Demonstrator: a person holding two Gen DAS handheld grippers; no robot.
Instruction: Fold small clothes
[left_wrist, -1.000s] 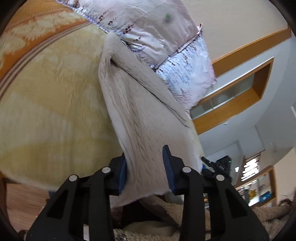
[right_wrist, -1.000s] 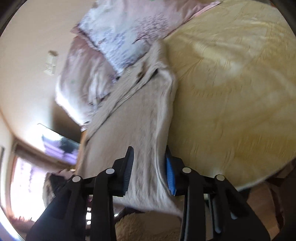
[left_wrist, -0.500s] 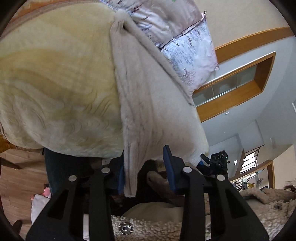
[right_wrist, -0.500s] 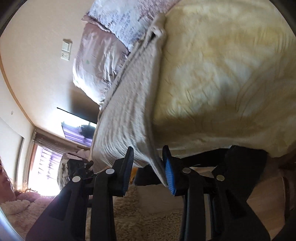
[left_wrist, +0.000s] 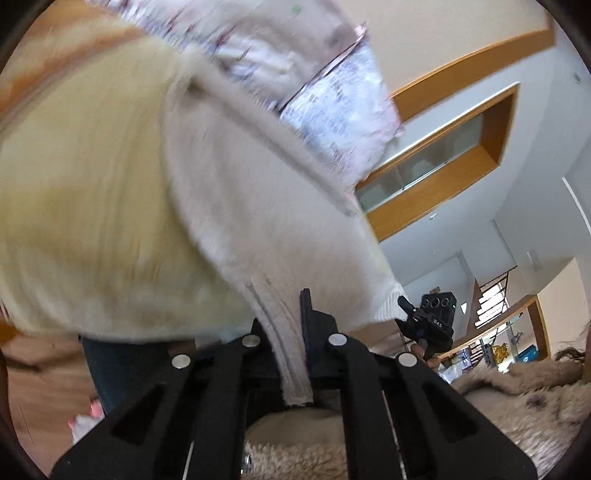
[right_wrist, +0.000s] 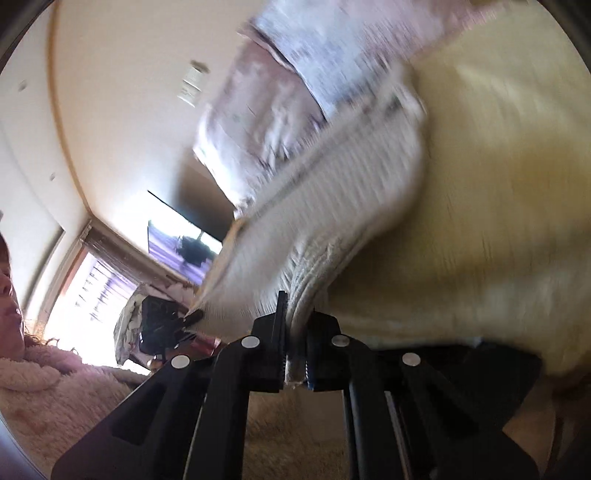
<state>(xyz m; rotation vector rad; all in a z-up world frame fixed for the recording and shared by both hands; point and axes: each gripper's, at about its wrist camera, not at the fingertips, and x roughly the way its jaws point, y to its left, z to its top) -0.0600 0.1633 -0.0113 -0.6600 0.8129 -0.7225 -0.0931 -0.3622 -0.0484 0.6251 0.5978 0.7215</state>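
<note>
1. With both tongs now clamped on the hem, I hold the beige knit garment (left_wrist: 258, 206) at its near edge; the rest lies along the bed (left_wrist: 85, 192), reaching up to the pillows (left_wrist: 332, 107).
2. Left tongs (left_wrist: 291, 325): jaws have just been closing and are pinched on the ribbed hem band, which sticks out behind the pads.
3. Right tongs (right_wrist: 295, 332): same, jaws have just closed on a bunched fold of hem at the other corner (right_wrist: 332, 206).
4. Handling, my read: soft, floppy knit, light, not fragile. It stretches and sags between the two grips, so it won't hold a straight edge unless I keep it lightly taut.
5. Ribbed band is the thickest, least slippery part, so a good hold. Thin single layers higher up would likely slip or pull out of shape.
6. Risk: the right grip looks bunched, several layers, so the fold line may come out skewed. Drag on the quilted bed cover could also rumple the far end.
7. Both views are motion-blurred; I can't tell where the sleeves lie.
</note>
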